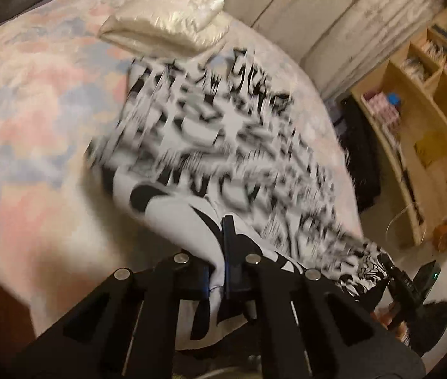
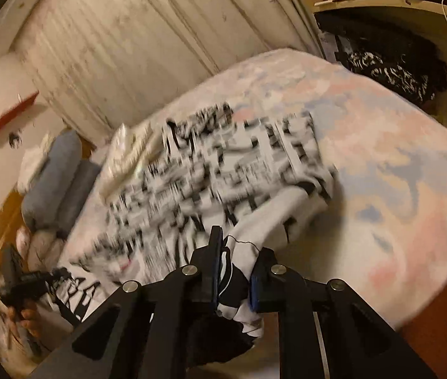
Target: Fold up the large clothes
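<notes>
I have the left tongs (image 1: 220,252) pinched on one near corner of the black-and-white printed garment (image 1: 217,126), and the right tongs (image 2: 234,271) clamped on a bunched corner; the rest trails ahead of both across the bed (image 1: 33,110). I'd carry both corners forward evenly, keeping the edge taut. Blur hides the print and the far hem, so alignment is a guess.
</notes>
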Tool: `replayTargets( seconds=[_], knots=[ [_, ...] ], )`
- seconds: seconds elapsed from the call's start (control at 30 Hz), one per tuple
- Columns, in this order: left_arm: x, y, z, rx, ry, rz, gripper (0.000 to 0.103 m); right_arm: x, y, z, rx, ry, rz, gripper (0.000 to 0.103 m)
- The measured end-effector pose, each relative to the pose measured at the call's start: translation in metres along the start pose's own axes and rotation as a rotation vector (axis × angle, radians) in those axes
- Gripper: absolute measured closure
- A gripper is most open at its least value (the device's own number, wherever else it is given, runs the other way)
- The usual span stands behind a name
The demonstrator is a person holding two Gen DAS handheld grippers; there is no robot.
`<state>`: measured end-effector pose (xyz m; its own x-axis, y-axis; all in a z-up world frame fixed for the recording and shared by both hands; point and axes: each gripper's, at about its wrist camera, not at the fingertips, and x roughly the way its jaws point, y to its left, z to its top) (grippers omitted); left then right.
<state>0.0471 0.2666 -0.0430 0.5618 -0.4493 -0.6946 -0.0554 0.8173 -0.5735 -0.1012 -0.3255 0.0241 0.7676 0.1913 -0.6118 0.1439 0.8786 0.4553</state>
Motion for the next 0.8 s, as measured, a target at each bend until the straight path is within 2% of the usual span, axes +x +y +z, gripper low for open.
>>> replayTargets(
  seconds=[0.2,0.33,0.4,0.43,0.47,0.53,0.57,0.6,0.63,0.7,0.8],
  knots=[
    [0.076,-0.008,0.097,-0.102,0.009,0.018,0.098,0.096,0.039,0.085,0.049,-0.017,-0.03,0.091],
    [0.145,-0.007,0.158,-0.152,0.015,0.027,0.096,0.174,0.039,0.147,0.087,0.0,-0.098,0.09],
    [0.173,-0.002,0.183,-0.181,0.005,0.02,0.09,0.219,0.037,0.175,0.088,0.011,-0.132,0.087],
    [0.186,0.0,0.194,-0.194,0.004,0.012,0.087,0.241,0.035,0.188,0.089,0.023,-0.141,0.079],
    [0.197,0.003,0.204,-0.204,0.002,0.001,0.078,0.257,0.03,0.195,0.097,0.03,-0.144,0.073],
    [0.212,0.008,0.216,-0.224,-0.003,-0.013,0.062,0.286,0.02,0.209,0.116,0.019,-0.15,0.048],
    [0.218,0.011,0.222,-0.236,-0.005,-0.03,0.051,0.297,0.019,0.218,0.112,-0.002,-0.159,0.043],
    [0.223,0.014,0.227,-0.24,-0.011,-0.037,0.045,0.306,0.018,0.223,0.099,-0.013,-0.156,0.03],
    [0.227,0.016,0.234,-0.239,-0.025,-0.039,0.044,0.313,0.016,0.224,0.082,-0.018,-0.152,0.023],
    [0.232,0.022,0.24,-0.222,-0.036,-0.027,0.041,0.325,0.011,0.222,0.041,-0.012,-0.155,0.023],
    [0.242,0.023,0.251,-0.125,-0.043,0.033,0.04,0.356,0.004,0.219,-0.038,0.057,-0.184,0.023]
  ],
)
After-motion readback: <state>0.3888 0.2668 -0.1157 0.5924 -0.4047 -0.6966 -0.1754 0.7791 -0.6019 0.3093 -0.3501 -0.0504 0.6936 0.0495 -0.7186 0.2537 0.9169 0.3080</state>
